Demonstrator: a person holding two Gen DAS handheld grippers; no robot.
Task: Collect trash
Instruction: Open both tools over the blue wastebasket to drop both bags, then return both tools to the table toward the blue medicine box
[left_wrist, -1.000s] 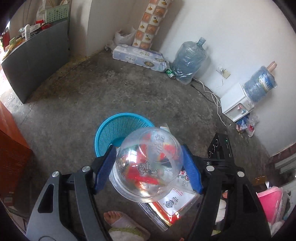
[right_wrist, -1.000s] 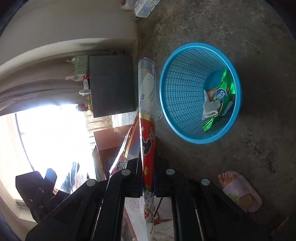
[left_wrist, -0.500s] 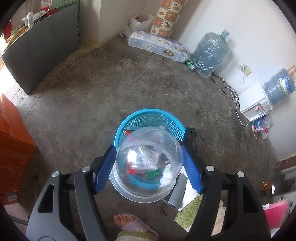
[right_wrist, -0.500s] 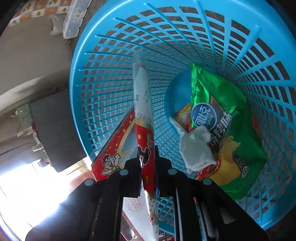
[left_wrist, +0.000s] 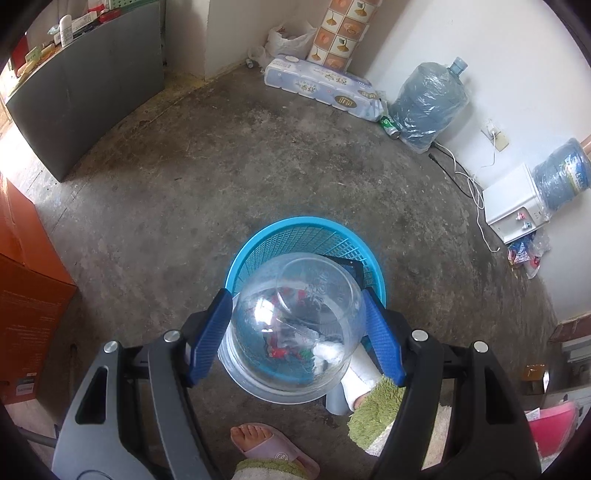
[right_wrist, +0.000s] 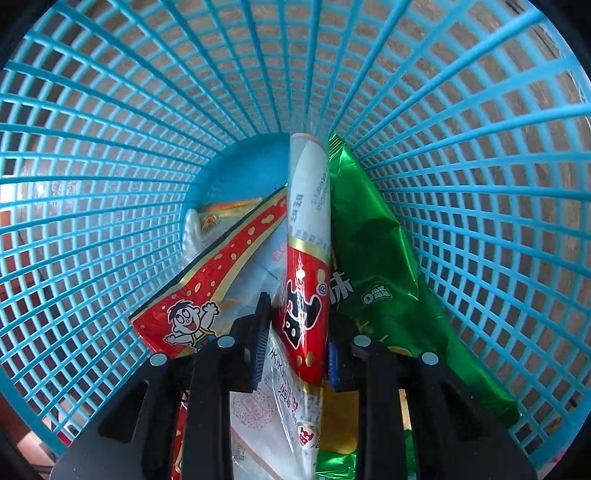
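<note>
The right gripper (right_wrist: 295, 354) is reaching deep inside the blue basket (right_wrist: 110, 110), its jaws standing narrow with the red and white snack wrapper (right_wrist: 306, 280) between them. The left-hand pad looks slightly off the film, so whether the grip is firm or loosening is hard to tell. The step in hand appears to be dropping this wrapper, and doing it well probably means spreading the jaws fully while the wrapper's tip is pointing at the basket's floor, then pulling straight back along the basket's axis so the fingers are not snagging the mesh wall or dragging the film out again.

The wrapper is lying folded lengthwise into a tall ridge, glossy, with a cartoon face and a gold band; a flatter part is fanning out toward the basket's left wall. A crumpled green chip bag (right_wrist: 380, 266) is lying just beside it against the basket's right wall.

The left gripper (left_wrist: 295, 332) is hovering above the basket's near rim (left_wrist: 306, 223), clamping a clear plastic bowl (left_wrist: 295, 328) between its blue pads (left_wrist: 208, 332), mouth toward the camera. It is probably the next item in; being thin and rounded, it could slip or buckle if squeezed harder.
</note>
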